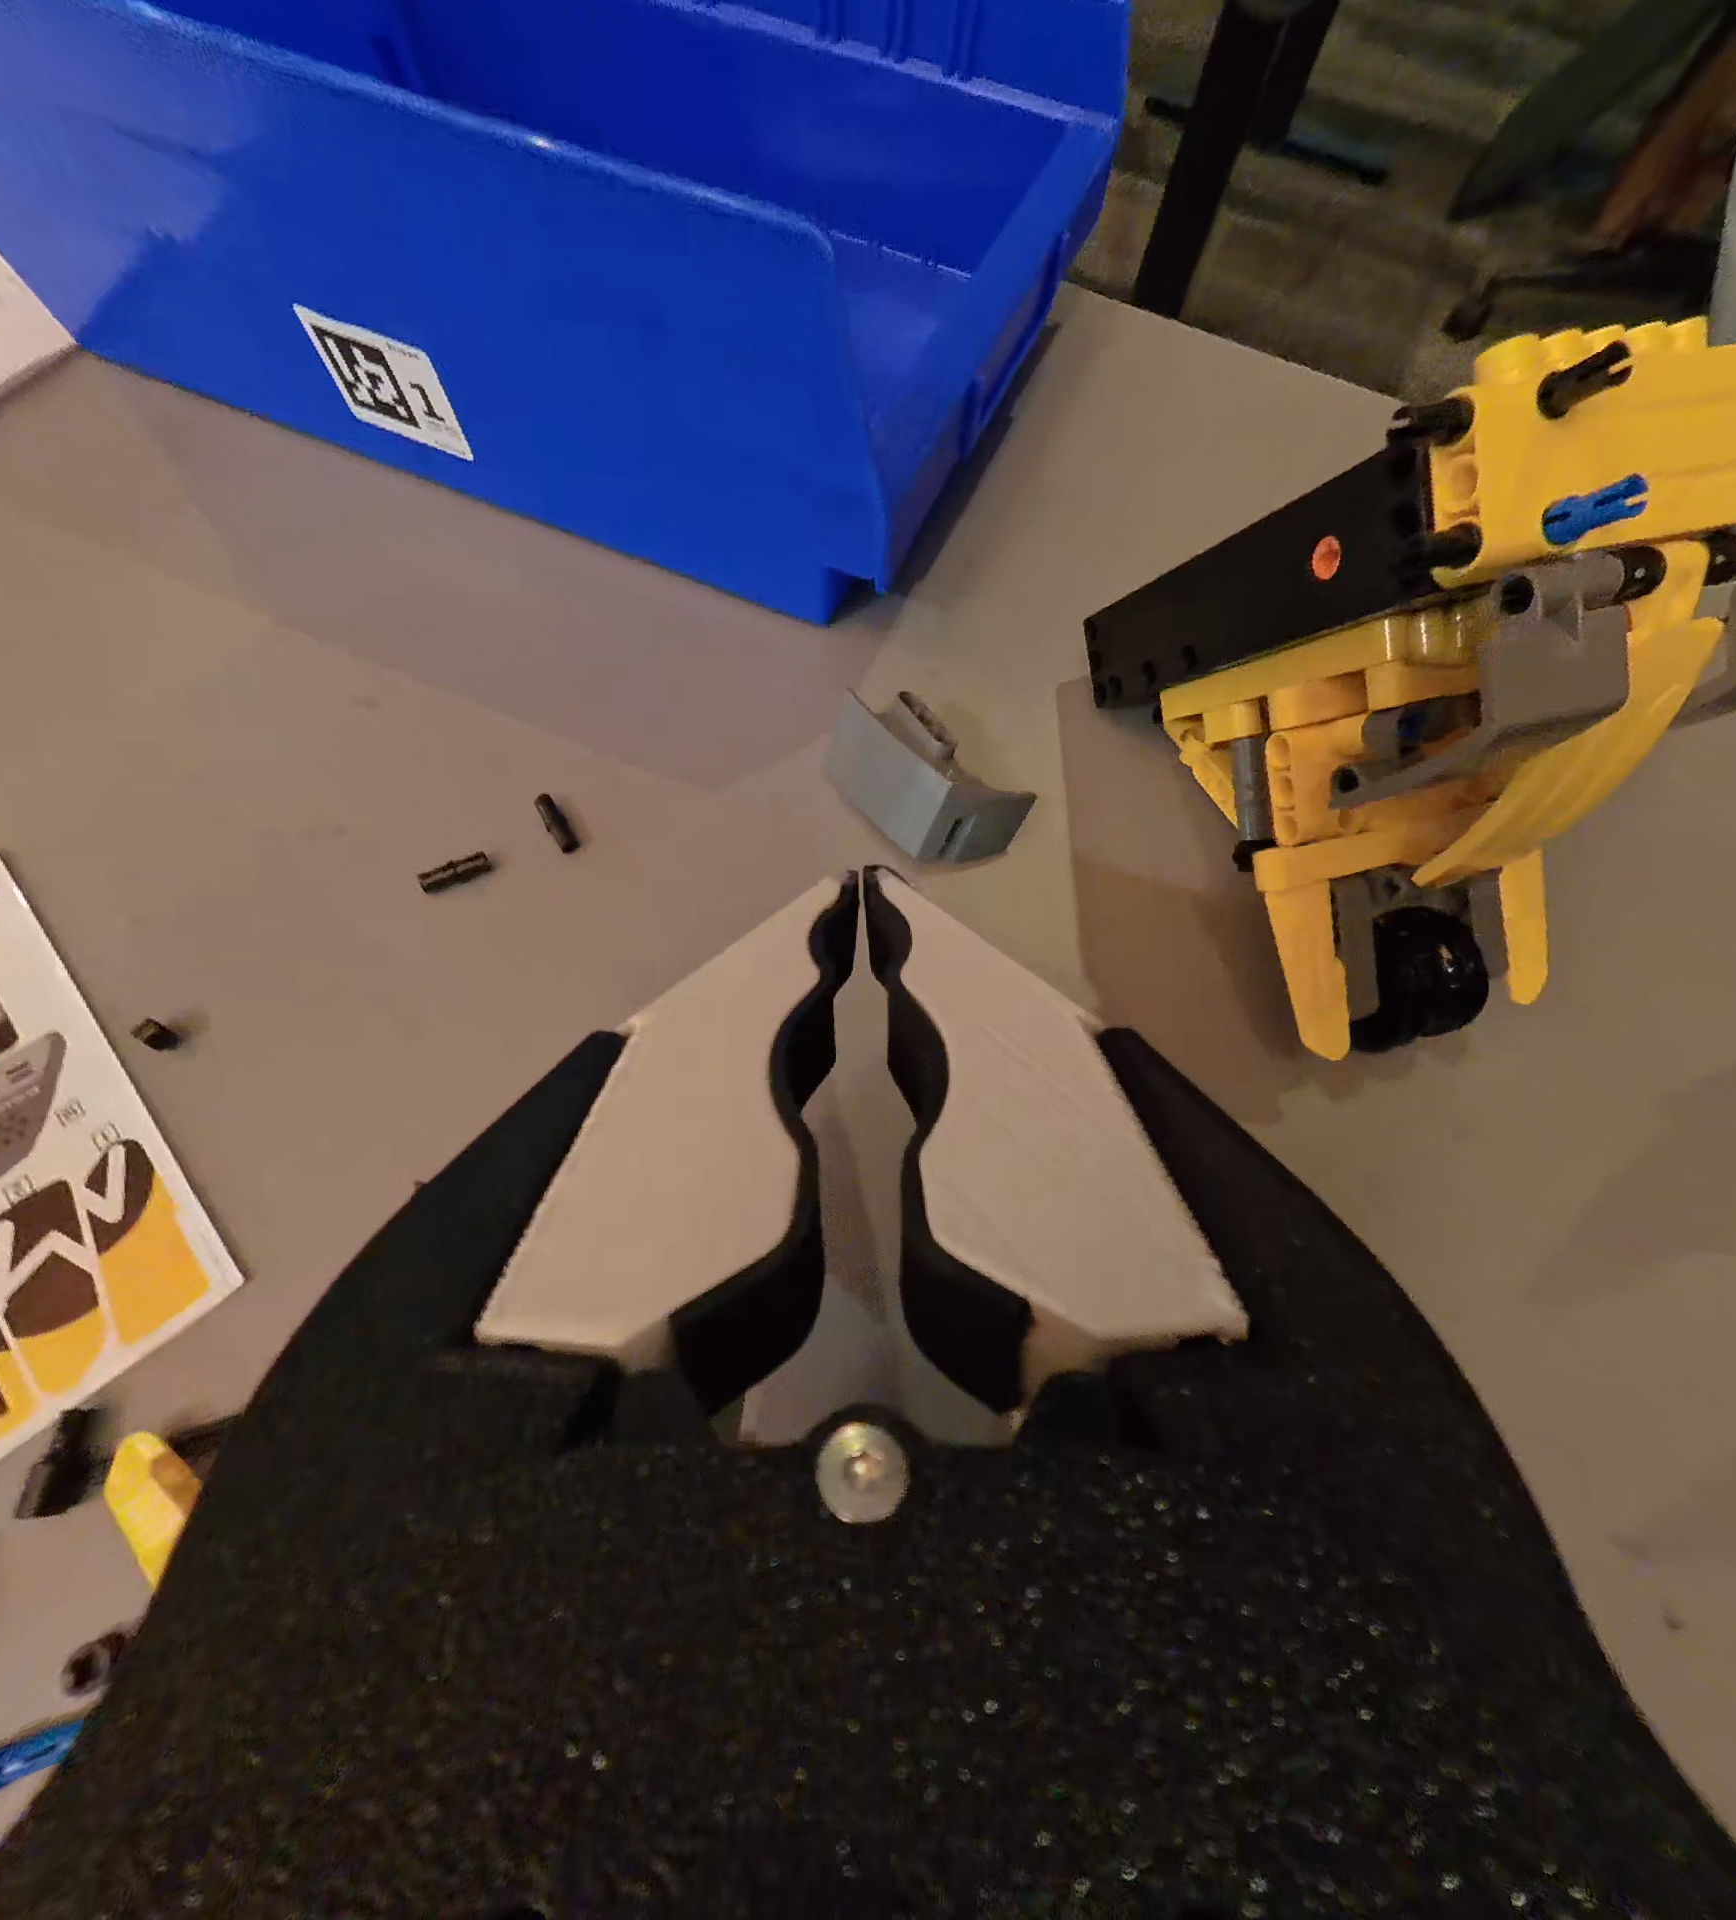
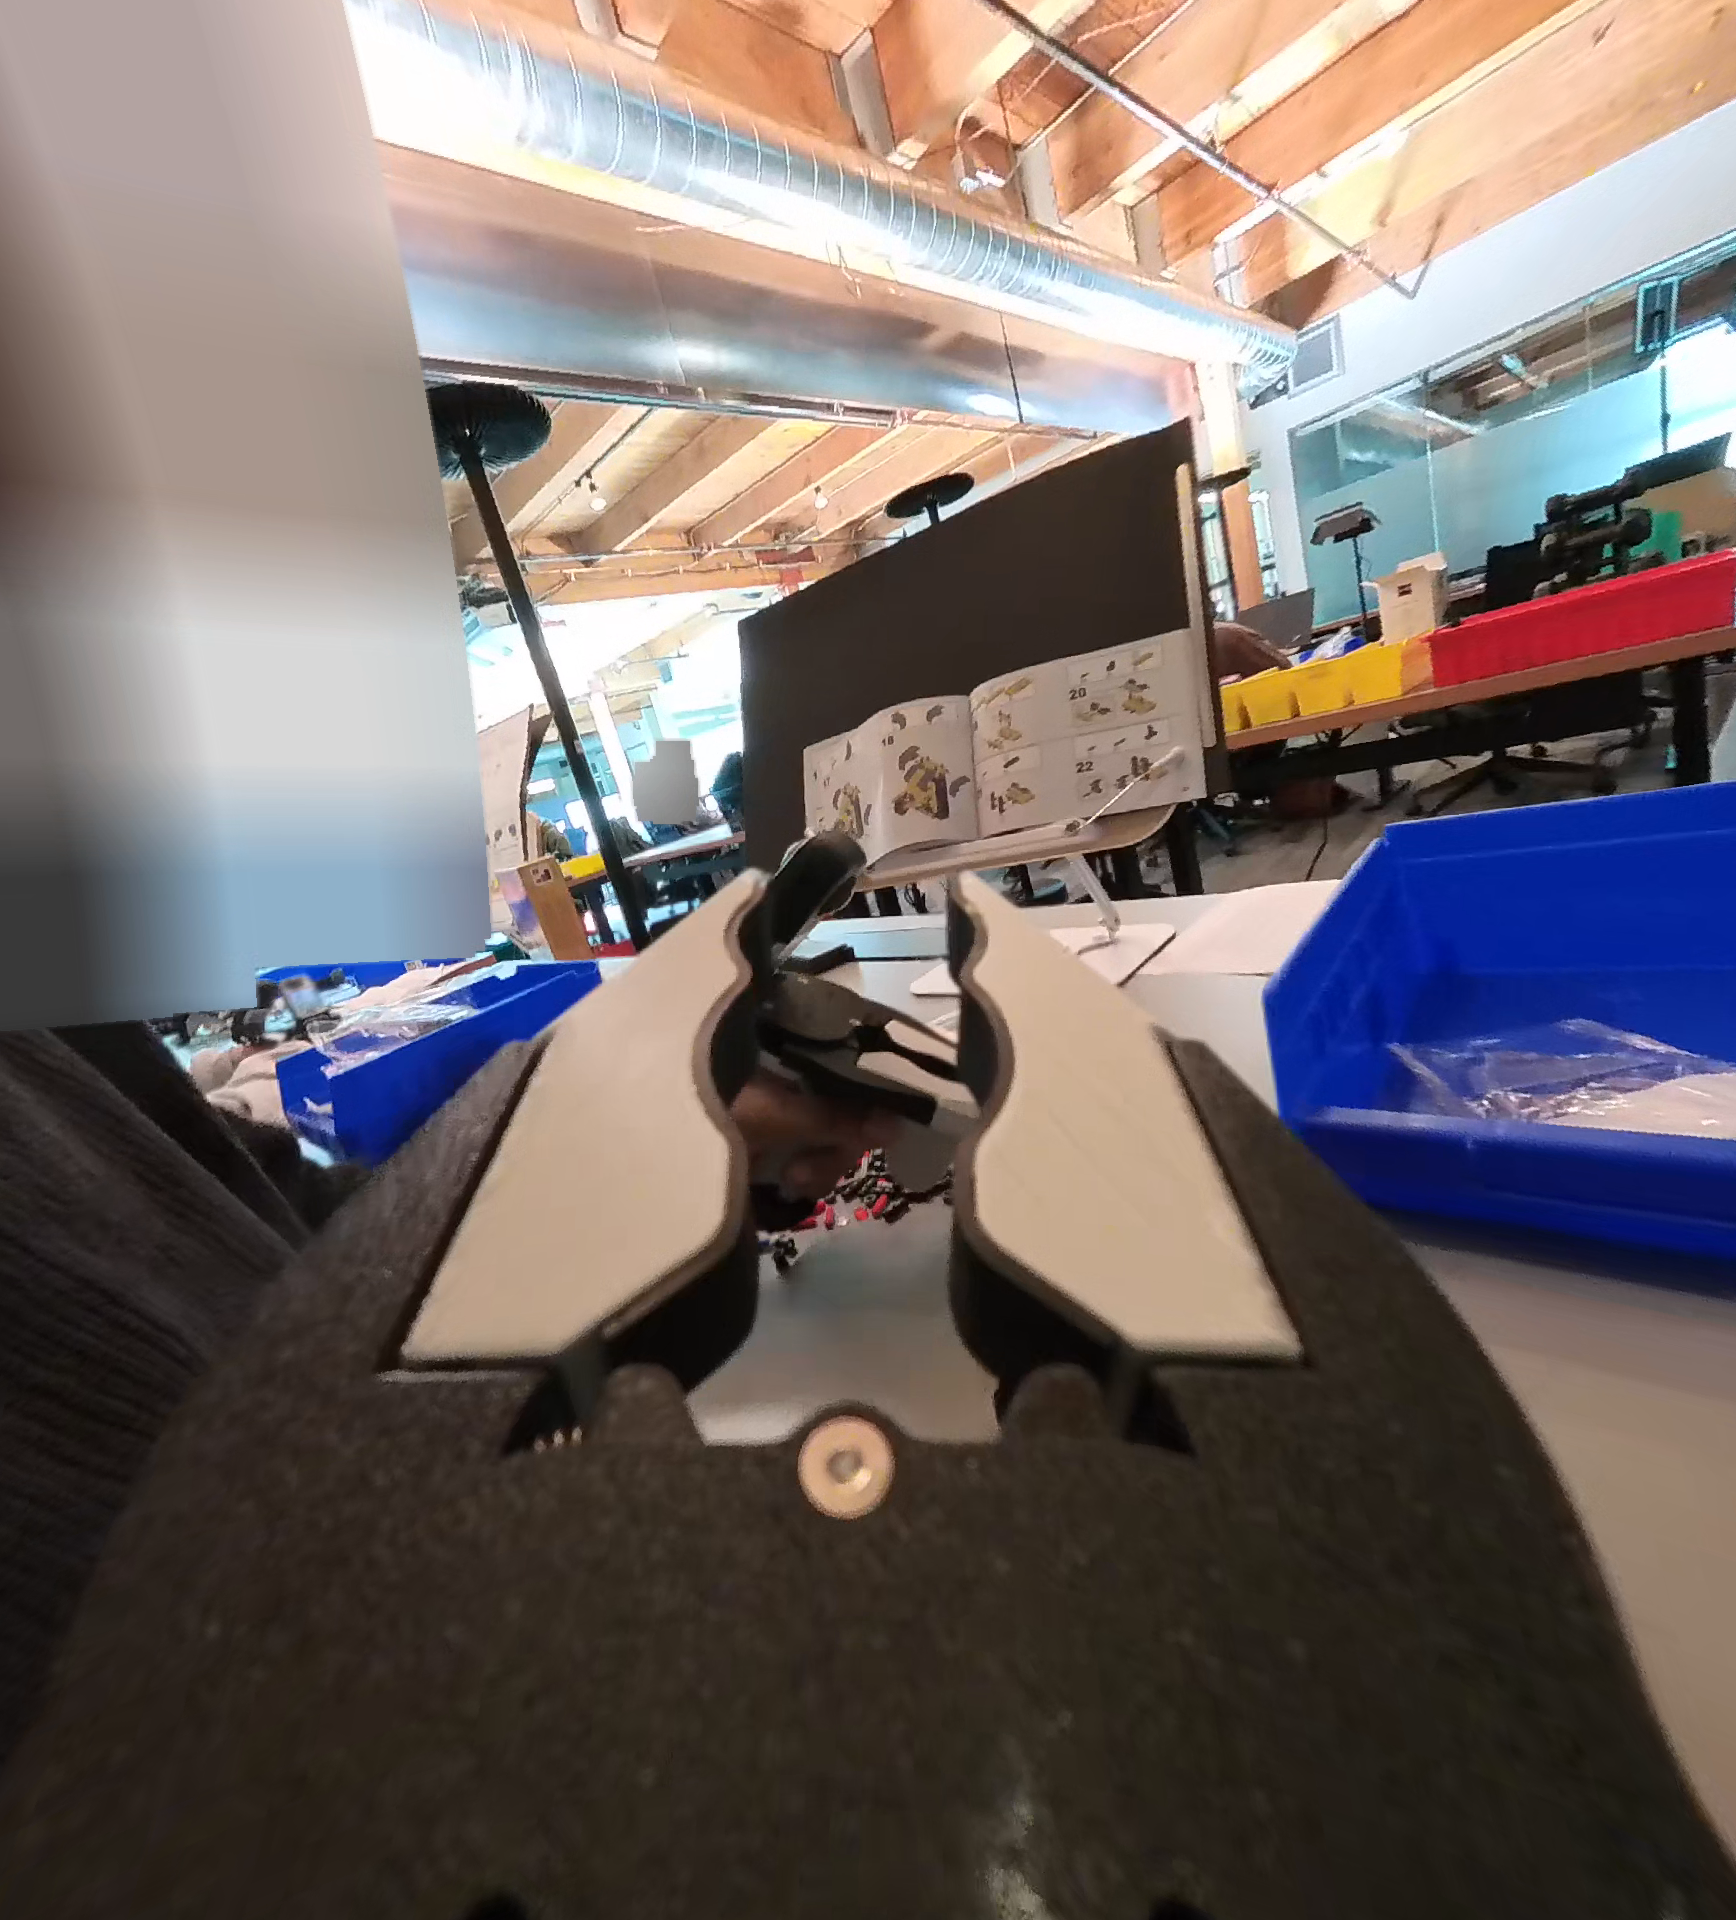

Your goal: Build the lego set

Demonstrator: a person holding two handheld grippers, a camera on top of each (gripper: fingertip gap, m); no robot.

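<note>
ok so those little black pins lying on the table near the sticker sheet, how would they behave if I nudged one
The black pins look like short cylinders lying on their sides, so a sideways nudge would probably roll them across the smooth grey table. They seem tiny and light, likely to skitter. Gripping one may be fiddly: a round body could slip out.

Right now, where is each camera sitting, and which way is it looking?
Left wrist view: sits on the left hand-held gripper, looking down at the grey table, the blue bin, a grey brick piece and a yellow brick model; its fingers are shut.
Right wrist view: sits on the right hand-held gripper, low, facing across the room at an open instruction booklet; its fingers are open, a dark sleeve beside.
Both show the grey table and blue bins.
</note>
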